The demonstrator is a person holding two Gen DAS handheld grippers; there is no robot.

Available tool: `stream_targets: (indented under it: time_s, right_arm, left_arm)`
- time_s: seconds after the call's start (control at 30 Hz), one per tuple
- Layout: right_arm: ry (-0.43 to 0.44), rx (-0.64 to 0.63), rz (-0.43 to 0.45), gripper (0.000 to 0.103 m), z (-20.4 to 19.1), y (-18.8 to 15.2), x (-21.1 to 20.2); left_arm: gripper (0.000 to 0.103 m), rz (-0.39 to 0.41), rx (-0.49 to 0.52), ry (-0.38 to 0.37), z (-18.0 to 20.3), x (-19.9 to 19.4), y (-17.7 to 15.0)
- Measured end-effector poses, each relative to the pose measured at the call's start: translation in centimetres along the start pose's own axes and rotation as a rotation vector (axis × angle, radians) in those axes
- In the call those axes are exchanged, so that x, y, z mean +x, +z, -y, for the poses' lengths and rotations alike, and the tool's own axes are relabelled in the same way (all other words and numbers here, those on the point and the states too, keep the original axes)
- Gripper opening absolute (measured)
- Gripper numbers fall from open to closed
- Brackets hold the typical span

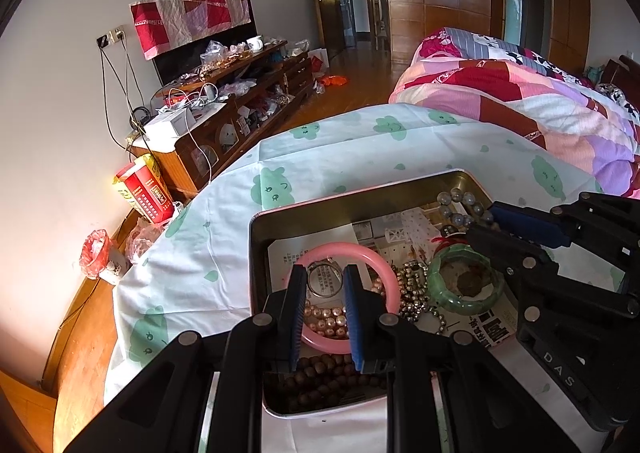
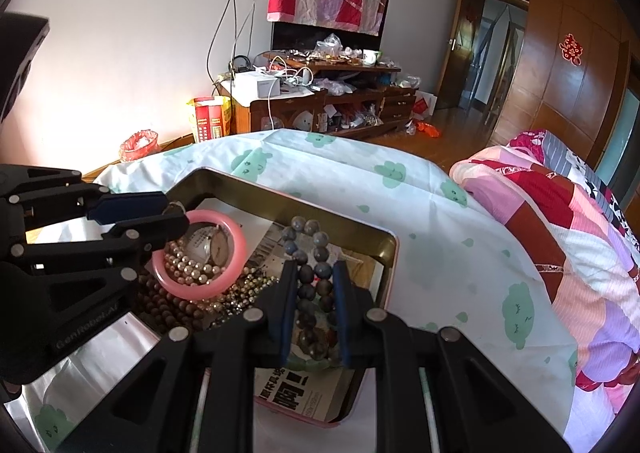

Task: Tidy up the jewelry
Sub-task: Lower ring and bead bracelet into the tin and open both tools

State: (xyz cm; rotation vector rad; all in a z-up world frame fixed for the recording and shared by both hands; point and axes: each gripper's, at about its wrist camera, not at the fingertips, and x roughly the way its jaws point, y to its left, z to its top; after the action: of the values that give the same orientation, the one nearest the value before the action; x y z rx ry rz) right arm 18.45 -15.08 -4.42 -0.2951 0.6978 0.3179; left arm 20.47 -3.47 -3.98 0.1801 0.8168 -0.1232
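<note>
A metal tin point(image 1: 256, 249) point(image 2: 390, 273) lined with newspaper holds the jewelry on the bed. My left gripper point(image 1: 324, 273) point(image 2: 176, 213) is open over the pink bangle point(image 1: 384, 273) point(image 2: 240, 249), its fingers either side of a silver watch point(image 1: 325, 281) point(image 2: 218, 247) and a pearl strand point(image 1: 326, 319). My right gripper point(image 2: 314, 271) point(image 1: 480, 221) is open, its fingers straddling a grey bead bracelet point(image 2: 312, 241) point(image 1: 460, 209). A green jade bangle point(image 1: 464, 277), metal bead chains point(image 1: 412, 293) and brown wooden beads point(image 1: 320, 377) point(image 2: 160, 305) also lie in the tin.
The tin sits on a white sheet with green clouds point(image 1: 320, 157) point(image 2: 420, 205). A pink patchwork quilt point(image 1: 540, 101) point(image 2: 560, 221) is heaped to the right. A cluttered wooden TV cabinet point(image 1: 240, 101) point(image 2: 328, 101) stands by the far wall.
</note>
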Motion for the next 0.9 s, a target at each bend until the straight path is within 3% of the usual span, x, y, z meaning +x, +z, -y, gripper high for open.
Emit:
stream_targets:
  time_s: [0.13, 0.17, 0.2, 0.23, 0.27, 0.37, 0.9]
  right_arm:
    - [0.007, 0.001, -0.006, 0.019, -0.1, 0.0, 0.1]
    - [0.013, 0.000, -0.004, 0.019, -0.1, -0.1, 0.1]
    - [0.011, -0.001, 0.000, 0.028, -0.2, -0.1, 0.0]
    - [0.005, -0.002, 0.003, 0.036, -0.1, -0.1, -0.1]
    - [0.006, 0.000, 0.008, 0.047, -0.1, -0.2, -0.2]
    - [-0.008, 0.008, 0.016, 0.049, 0.1, -0.4, -0.6]
    - [-0.031, 0.077, 0.083, 0.058, 0.0, -2.0, -4.4]
  left_arm:
    - [0.022, 0.002, 0.004, 0.005, 0.0, 0.0, 0.0]
    - [0.035, 0.000, 0.009, 0.015, 0.1, 0.0, 0.0]
    - [0.047, 0.000, 0.013, 0.039, 0.1, -0.1, -0.1]
    - [0.067, 0.007, 0.012, 0.060, 0.2, -0.2, -0.1]
    - [0.071, 0.030, 0.005, 0.092, 0.0, -0.5, -0.2]
    - [0.071, 0.027, -0.028, 0.048, -0.8, -1.0, -0.6]
    - [0.071, 0.100, -0.107, 0.064, -1.7, -5.5, -3.5]
